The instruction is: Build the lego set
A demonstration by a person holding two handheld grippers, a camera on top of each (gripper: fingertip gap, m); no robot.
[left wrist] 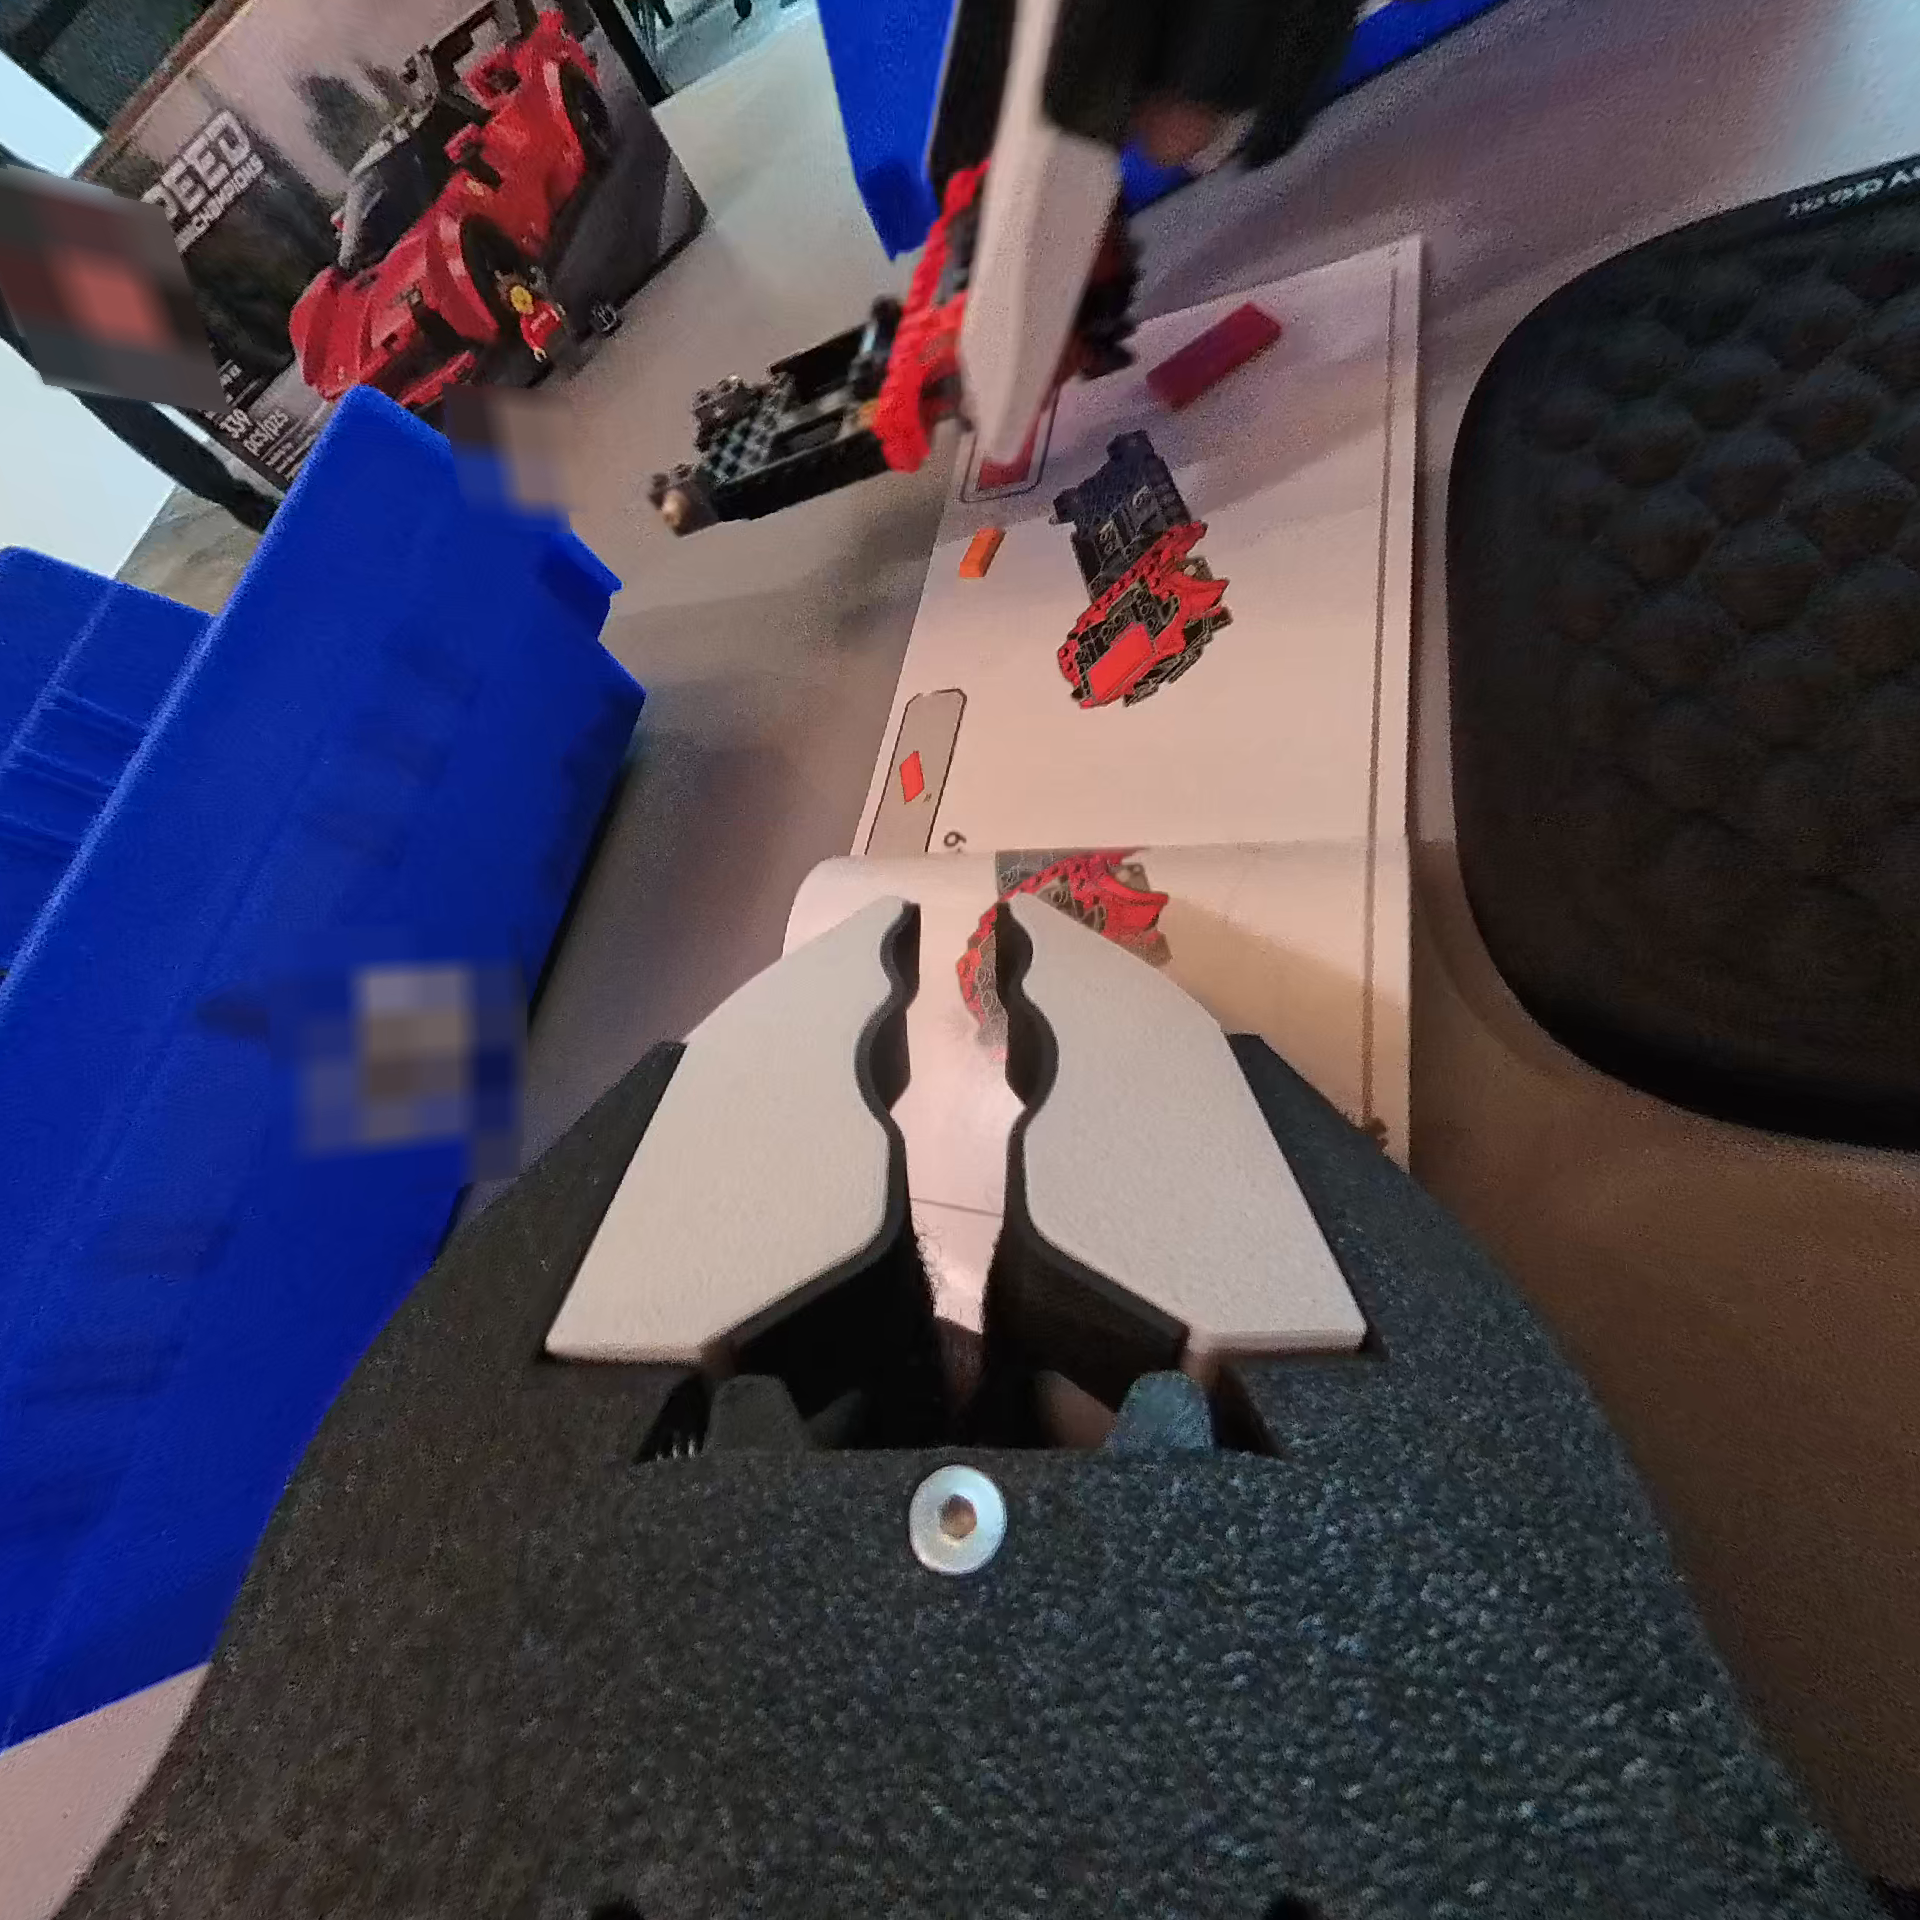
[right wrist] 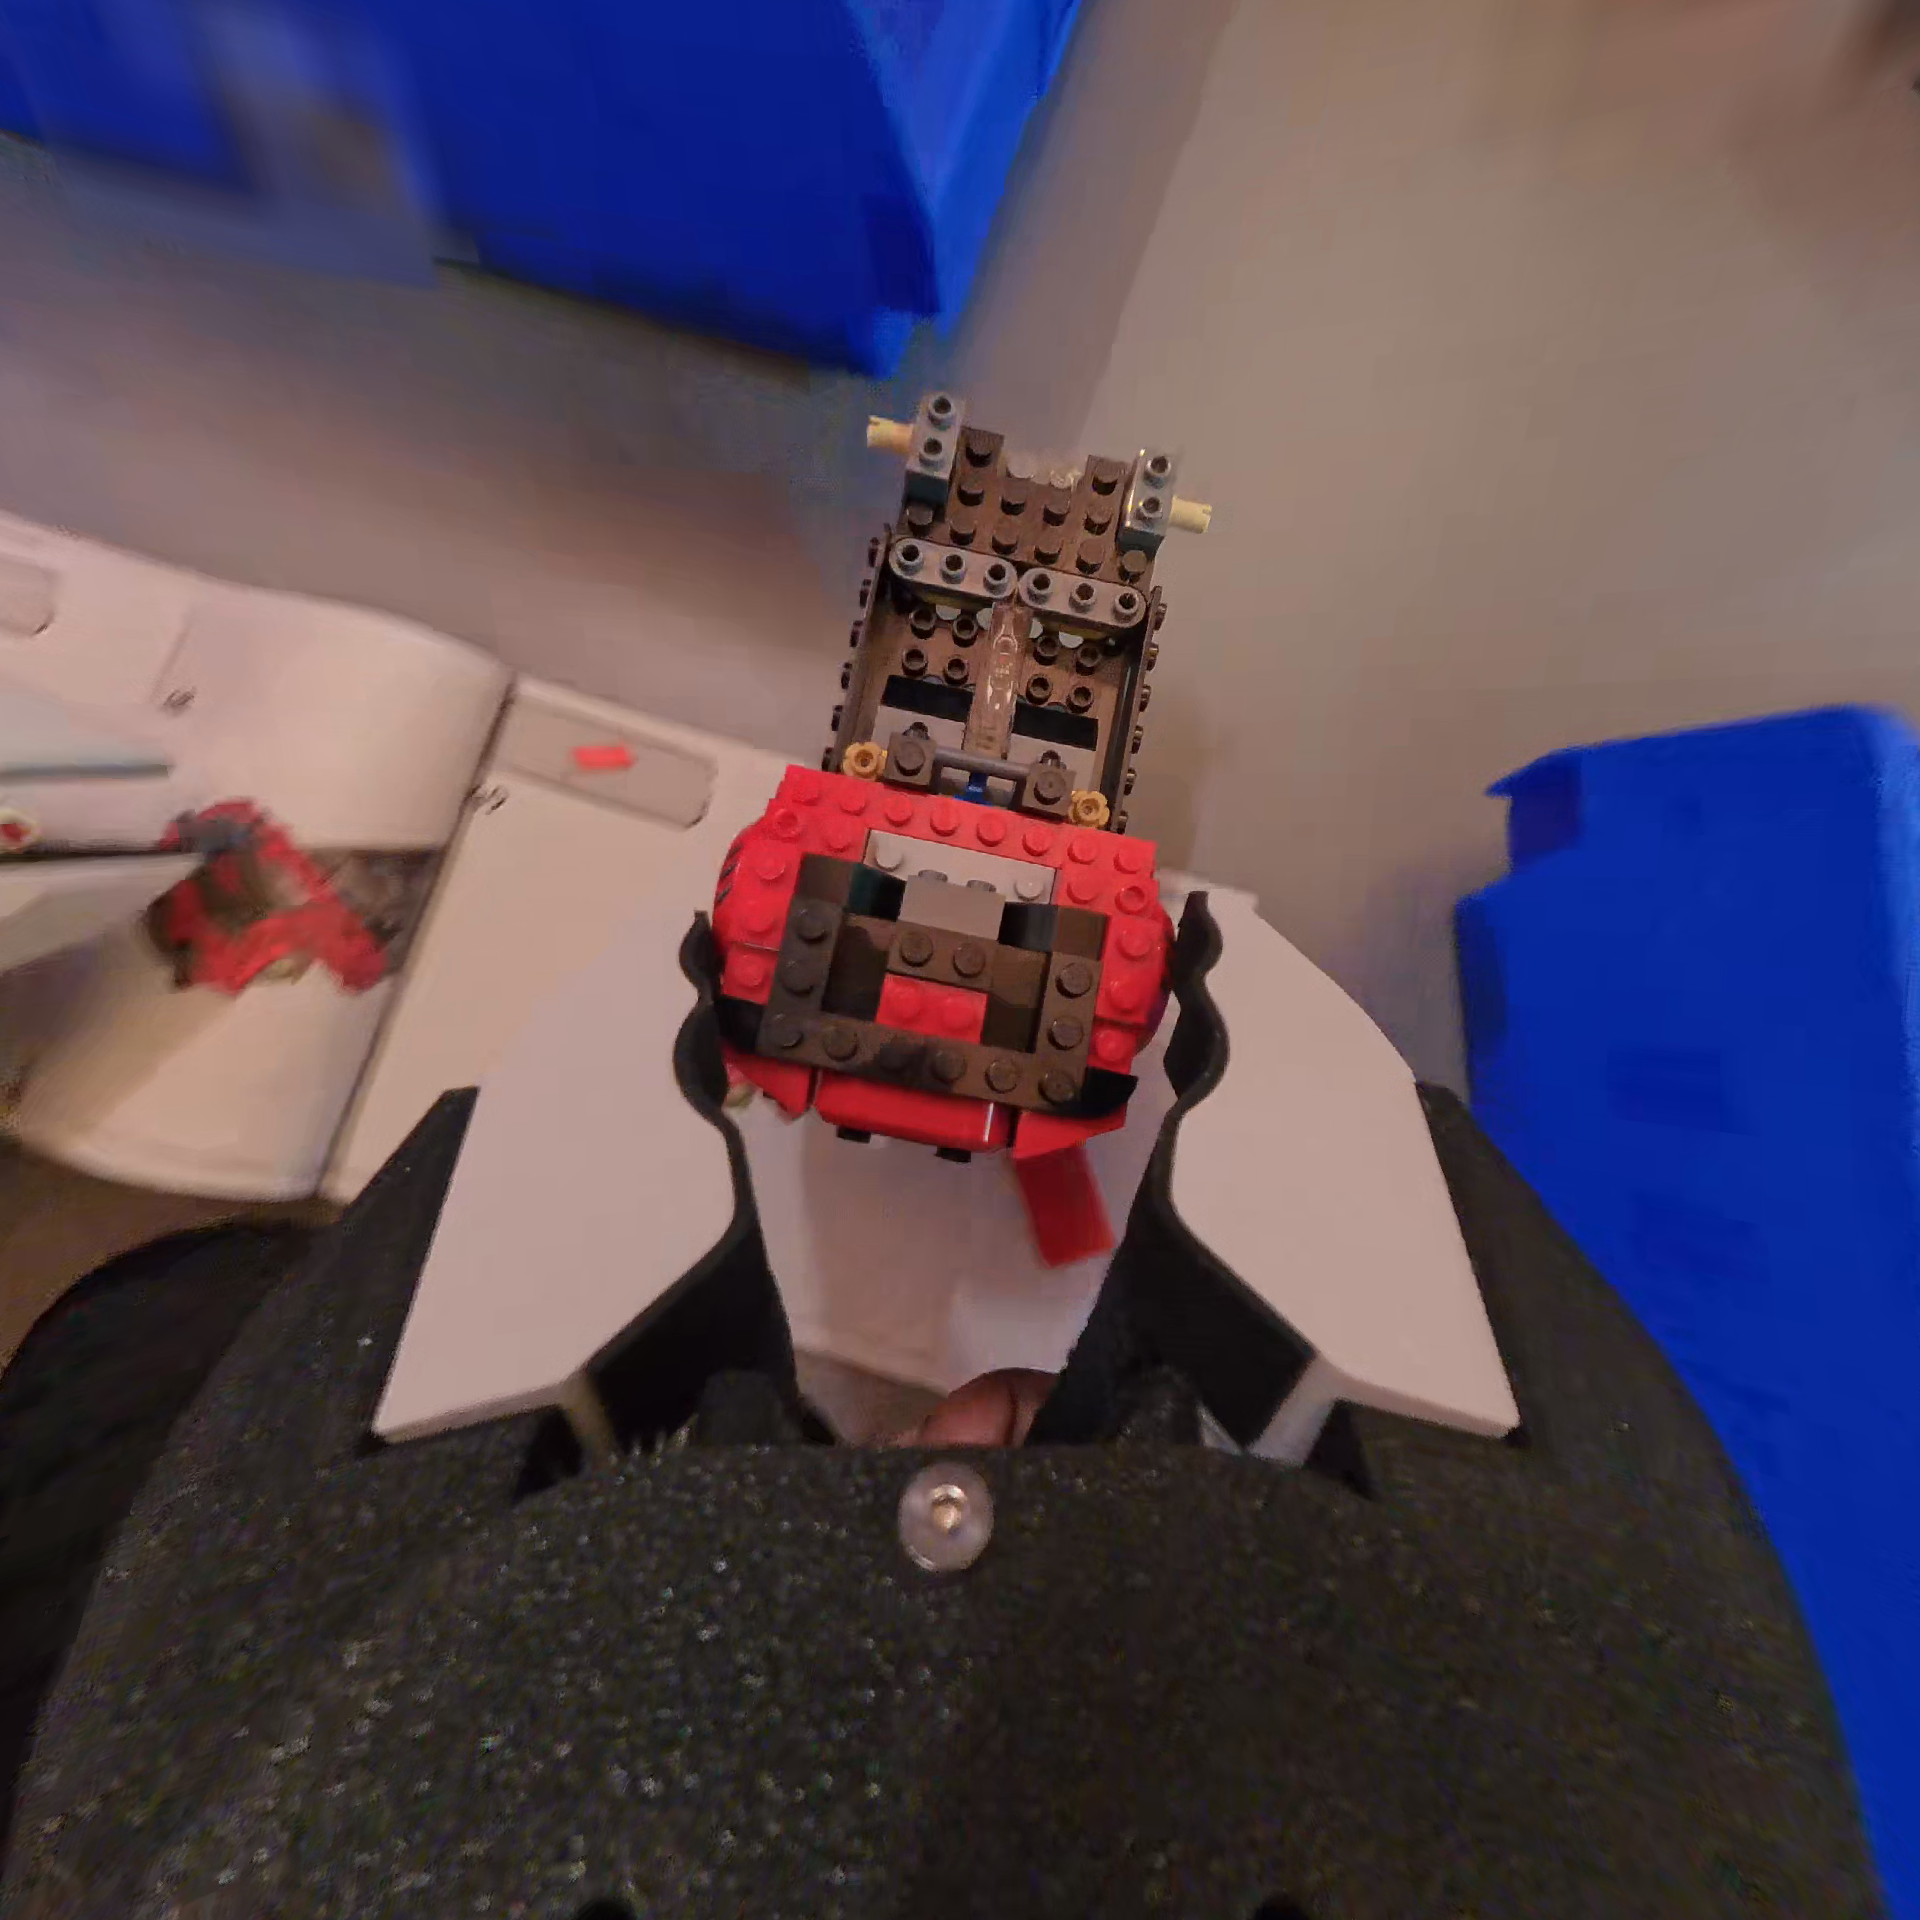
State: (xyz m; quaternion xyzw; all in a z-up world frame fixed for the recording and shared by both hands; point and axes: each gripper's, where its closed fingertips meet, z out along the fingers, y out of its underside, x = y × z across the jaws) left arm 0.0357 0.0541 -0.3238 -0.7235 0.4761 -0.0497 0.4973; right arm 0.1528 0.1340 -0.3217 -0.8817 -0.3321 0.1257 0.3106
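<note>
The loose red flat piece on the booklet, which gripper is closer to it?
Right. The right gripper, clamping the car, hangs beside the red piece. The left gripper is empty, down at the booklet's near end.

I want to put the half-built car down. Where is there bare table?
Bare grey table lies between the blue bin and the instruction booklet, in front of the set's box. The booklet is crowded: a red tile and an orange piece lie on it.

Blue bins (right wrist: pixel 727 156) motion-blurred, edge-cropped; booklet (right wrist: pixel 312 883) smeared (pictures unreadable).
</note>
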